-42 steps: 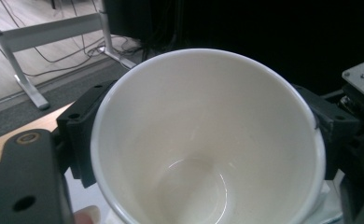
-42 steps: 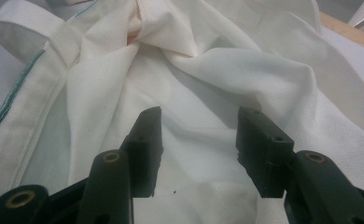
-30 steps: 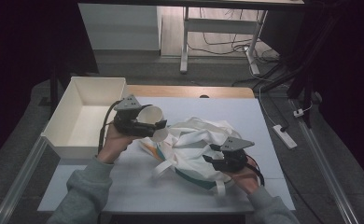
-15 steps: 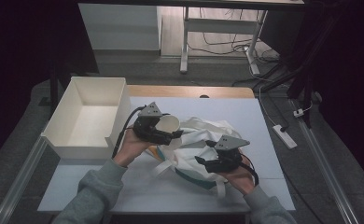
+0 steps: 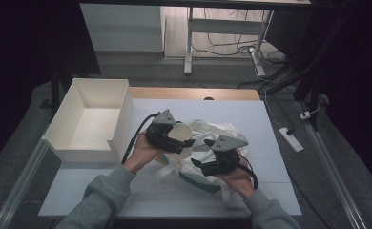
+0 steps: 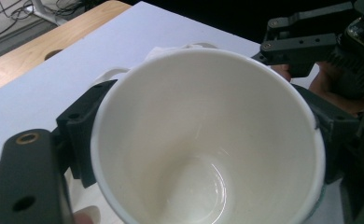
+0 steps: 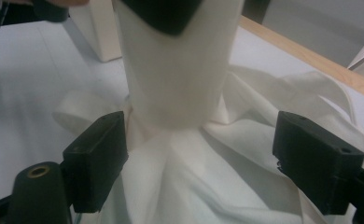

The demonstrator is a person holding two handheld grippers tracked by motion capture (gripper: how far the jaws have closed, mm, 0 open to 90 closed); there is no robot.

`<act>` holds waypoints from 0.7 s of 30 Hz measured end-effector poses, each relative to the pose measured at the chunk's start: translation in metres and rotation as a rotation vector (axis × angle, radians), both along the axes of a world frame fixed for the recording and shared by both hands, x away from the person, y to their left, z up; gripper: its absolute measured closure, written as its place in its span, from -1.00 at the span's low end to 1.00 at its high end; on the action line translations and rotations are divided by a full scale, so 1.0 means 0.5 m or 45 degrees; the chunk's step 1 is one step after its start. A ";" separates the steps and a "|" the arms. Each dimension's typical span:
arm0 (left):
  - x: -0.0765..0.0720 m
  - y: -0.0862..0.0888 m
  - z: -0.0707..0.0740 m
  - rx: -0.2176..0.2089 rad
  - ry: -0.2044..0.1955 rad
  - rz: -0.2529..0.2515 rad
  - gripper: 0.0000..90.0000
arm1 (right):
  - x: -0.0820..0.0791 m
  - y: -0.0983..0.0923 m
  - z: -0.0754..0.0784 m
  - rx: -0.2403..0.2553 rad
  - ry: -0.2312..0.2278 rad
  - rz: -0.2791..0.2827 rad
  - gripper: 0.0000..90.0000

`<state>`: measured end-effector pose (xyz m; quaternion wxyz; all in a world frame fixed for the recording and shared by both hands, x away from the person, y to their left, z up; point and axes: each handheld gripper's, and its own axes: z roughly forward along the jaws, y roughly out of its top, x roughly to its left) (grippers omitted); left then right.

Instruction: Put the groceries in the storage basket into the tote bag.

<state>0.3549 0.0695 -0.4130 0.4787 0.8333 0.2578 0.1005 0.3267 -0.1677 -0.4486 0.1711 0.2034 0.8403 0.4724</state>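
Holding the white cup point(image 5: 183, 135) firmly, the left claw point(image 5: 179, 143) has its two jaws clamped on opposite sides of the cup's wall, spread wide around it. In the left claw view the cup point(image 6: 208, 140) gapes right at the camera, its pale inside bare, a black pad pressed on either flank of the rim. From the high view, the cup sits up off the counter point(image 5: 270, 119), mouth turned toward the person's right, poised above the crumpled white cloth bag point(image 5: 212, 131).

Over on the other side, the right claw point(image 5: 207, 164) has just been opening, and now its jaws stand well apart with nothing pinched between them. In the right claw view those jaws frame the bag's fabric point(image 7: 203, 186), which lies bunched and folded below, while the cup point(image 7: 175, 70) hangs just ahead, its base down against or just above the cloth; I cannot tell whether they actually touch. The left claw's dark pad shows at the top of that view, gripping the cup.

The bag is spread across the middle of the counter, a teal edge point(image 5: 201, 183) peeking out near the right hand point(image 5: 239, 179), straps trailing toward the person. The two claws are close together over it. Off to the left stands an open white box point(image 5: 88, 119), resting on the counter edge, well apart from the cup.
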 end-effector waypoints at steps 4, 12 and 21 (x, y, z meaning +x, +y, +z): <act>-0.002 -0.013 -0.004 0.003 0.005 -0.013 -0.58 | 0.001 0.012 0.004 0.007 -0.009 -0.004 -0.70; -0.010 -0.037 -0.009 0.010 0.003 -0.044 -0.58 | 0.008 0.038 0.005 0.033 0.000 -0.005 -0.74; -0.015 -0.052 -0.013 0.028 -0.007 -0.068 -0.58 | 0.012 0.058 0.001 0.042 -0.026 0.001 -0.53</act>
